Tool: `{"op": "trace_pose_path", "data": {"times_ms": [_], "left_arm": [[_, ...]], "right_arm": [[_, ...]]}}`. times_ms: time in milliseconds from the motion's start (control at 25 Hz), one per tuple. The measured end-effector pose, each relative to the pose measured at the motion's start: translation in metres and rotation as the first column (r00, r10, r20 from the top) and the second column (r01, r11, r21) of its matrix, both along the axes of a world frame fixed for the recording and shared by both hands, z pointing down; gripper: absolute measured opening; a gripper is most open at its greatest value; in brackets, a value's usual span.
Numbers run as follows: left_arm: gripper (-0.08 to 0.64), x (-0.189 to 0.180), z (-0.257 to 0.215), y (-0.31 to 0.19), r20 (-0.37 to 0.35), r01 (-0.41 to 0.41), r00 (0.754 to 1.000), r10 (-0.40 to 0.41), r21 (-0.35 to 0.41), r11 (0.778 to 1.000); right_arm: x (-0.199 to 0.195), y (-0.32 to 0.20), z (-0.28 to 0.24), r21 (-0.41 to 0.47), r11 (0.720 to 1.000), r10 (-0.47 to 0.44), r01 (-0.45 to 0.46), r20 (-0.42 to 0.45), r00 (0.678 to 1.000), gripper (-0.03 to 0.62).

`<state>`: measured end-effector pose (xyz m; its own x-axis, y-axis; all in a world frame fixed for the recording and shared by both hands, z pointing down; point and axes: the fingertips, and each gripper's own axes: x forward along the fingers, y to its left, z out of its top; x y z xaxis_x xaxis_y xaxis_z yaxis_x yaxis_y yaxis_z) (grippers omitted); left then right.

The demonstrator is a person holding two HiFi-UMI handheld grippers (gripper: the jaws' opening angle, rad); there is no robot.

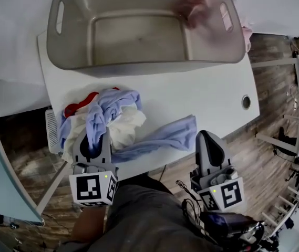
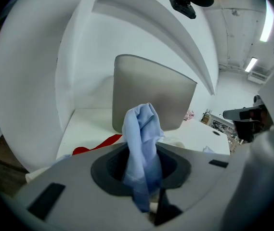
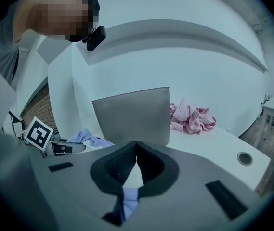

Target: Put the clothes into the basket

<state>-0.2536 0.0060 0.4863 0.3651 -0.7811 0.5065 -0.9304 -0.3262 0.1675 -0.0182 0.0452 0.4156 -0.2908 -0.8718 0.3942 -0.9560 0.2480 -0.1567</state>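
**Both grippers clamped on one light blue garment, in front of the basket**

The left gripper [image 1: 94,138] pinches a bunched fold of the light blue garment [image 1: 162,136], its jaws only narrowly apart around the cloth, in front of the basket's [image 1: 138,67] left half. The right gripper [image 1: 204,136], jaws pressed together, holds the garment's other end in front of the basket's right half. The garment stretches between them across the white table [image 1: 217,88], outside the basket. A white garment [image 1: 126,128] and a red garment [image 1: 77,107] are heaped with it. Pink clothes [image 3: 192,117] lie behind the basket's right end.
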Motion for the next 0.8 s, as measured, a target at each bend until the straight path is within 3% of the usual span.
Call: {"op": "trace_pose_path", "data": {"times_ms": [520, 800], "left_arm": [[0.095, 0.019, -0.078, -0.005, -0.04, -0.057, 0.997, 0.062, 0.109, 0.992], [0.095, 0.032, -0.129, -0.006, -0.029, -0.013, 0.999, 0.018, 0.165, 0.986]], "right_arm": [[-0.019, -0.03, -0.06, 0.144, 0.989, -0.037, 0.026, 0.071, 0.997, 0.008], [0.015, -0.034, -0.073, 0.167, 0.985, -0.053, 0.039, 0.083, 0.995, 0.008]]}}
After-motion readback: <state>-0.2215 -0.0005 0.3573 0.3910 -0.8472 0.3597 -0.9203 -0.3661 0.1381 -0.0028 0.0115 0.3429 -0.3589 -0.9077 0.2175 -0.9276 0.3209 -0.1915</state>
